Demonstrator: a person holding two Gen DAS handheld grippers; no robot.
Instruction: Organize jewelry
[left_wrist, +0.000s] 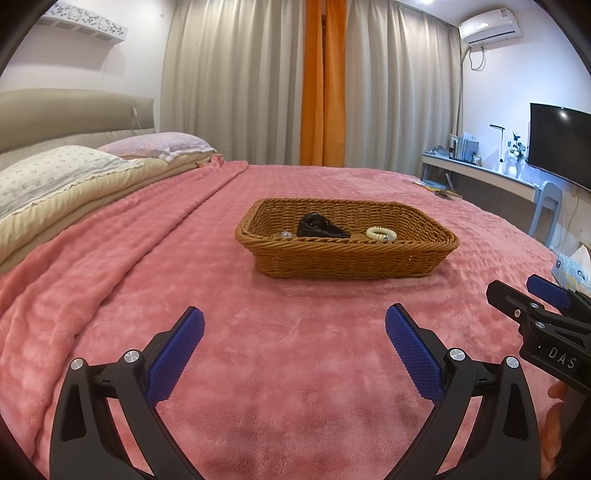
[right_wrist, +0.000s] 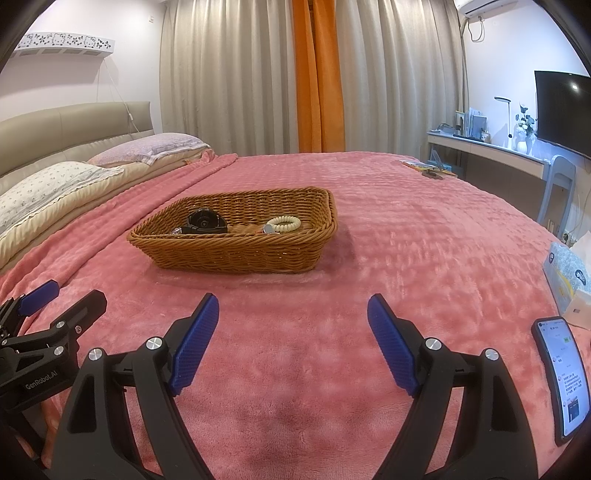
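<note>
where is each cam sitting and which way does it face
Left wrist: on the left gripper, low over the pink fleece blanket, facing the brown wicker basket; its open blue fingers show, with the right gripper at the right edge.
Right wrist: on the right gripper, same heading; the left gripper shows at left, a lit smartphone at right.
Shared: basket, blanket, curtains.

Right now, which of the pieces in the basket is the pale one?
The cream beaded bracelet, a coiled ring at the right end of the wicker basket. The watch left of it is black.
</note>
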